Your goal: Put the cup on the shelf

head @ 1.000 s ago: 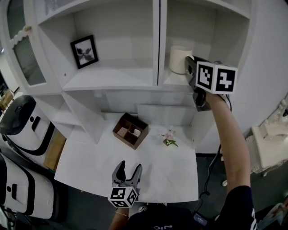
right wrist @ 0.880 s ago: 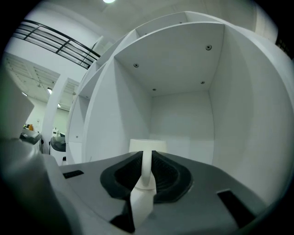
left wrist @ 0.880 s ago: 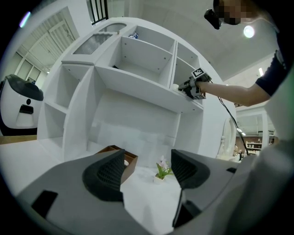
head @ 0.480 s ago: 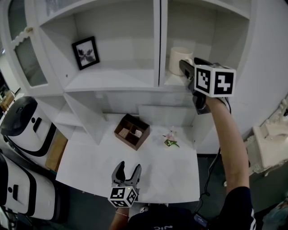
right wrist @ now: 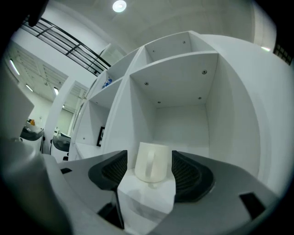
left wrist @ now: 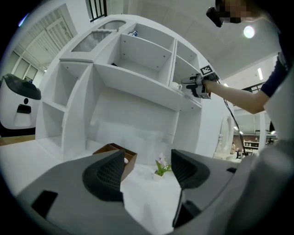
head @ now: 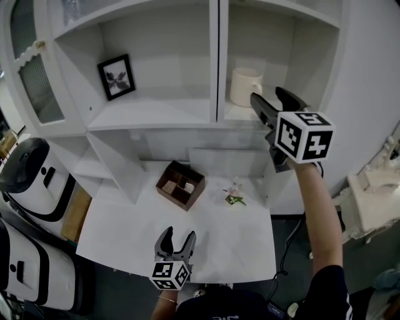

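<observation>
Up in the right-hand bay of the white shelf unit [head: 156, 112], the cup [head: 245, 86] stands upright on the shelf board, its handle turned toward the right gripper [head: 269, 97]. That gripper is held level at the bay's front edge. Its jaws have just been opening and now stand spread wide. The right gripper view shows the cup in the gap ahead of them with space on both sides, neither pad pressing on it. In the neighbouring bay a small black picture frame [head: 117, 76] leans against the back wall. Below the shelves a white table [head: 144, 231] carries a brown wooden box [head: 180, 185] with compartments and, just beside it, a small potted flower [head: 235, 192]. The left gripper [head: 178, 236] hangs over the table's near edge, jaws apart with nothing between them. Left of the table stand rounded white-and-black machines [head: 31, 169] on a dark floor. The ceiling is pale, with a round lamp [right wrist: 119, 6] lit overhead.
</observation>
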Action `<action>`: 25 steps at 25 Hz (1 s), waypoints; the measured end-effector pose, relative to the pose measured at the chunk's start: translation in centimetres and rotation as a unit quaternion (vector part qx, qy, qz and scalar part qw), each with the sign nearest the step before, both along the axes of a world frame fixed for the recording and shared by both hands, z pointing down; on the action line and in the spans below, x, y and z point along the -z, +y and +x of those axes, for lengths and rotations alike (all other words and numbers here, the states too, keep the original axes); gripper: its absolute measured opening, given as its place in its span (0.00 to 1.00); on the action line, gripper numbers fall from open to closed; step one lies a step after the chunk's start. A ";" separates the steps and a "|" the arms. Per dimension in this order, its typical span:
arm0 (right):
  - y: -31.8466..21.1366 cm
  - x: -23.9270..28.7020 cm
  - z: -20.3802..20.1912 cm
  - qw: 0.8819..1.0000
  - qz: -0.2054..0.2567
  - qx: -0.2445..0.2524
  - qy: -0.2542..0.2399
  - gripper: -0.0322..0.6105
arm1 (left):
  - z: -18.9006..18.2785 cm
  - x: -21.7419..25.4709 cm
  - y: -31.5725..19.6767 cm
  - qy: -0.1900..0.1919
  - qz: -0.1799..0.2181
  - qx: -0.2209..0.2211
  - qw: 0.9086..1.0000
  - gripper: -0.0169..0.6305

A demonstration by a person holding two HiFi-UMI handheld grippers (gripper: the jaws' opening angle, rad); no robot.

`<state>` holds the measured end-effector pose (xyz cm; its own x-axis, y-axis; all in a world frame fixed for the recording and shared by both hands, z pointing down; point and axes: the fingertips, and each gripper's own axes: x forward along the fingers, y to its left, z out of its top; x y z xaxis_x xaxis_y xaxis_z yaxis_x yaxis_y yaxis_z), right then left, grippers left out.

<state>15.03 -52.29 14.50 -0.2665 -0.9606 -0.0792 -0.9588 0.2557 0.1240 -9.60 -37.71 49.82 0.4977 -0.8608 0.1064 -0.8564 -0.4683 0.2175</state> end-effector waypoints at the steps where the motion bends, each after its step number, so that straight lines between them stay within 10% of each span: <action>1: 0.6 0.0 -0.1 1.000 0.006 0.000 0.008 0.50 | 0.2 0.0 0.1 -0.001 0.000 -0.004 1.000 0.50; 25: 15.4 -9.8 -0.5 0.998 0.056 0.003 0.029 0.50 | 2.3 -0.2 2.6 -0.006 0.014 -0.055 0.998 0.50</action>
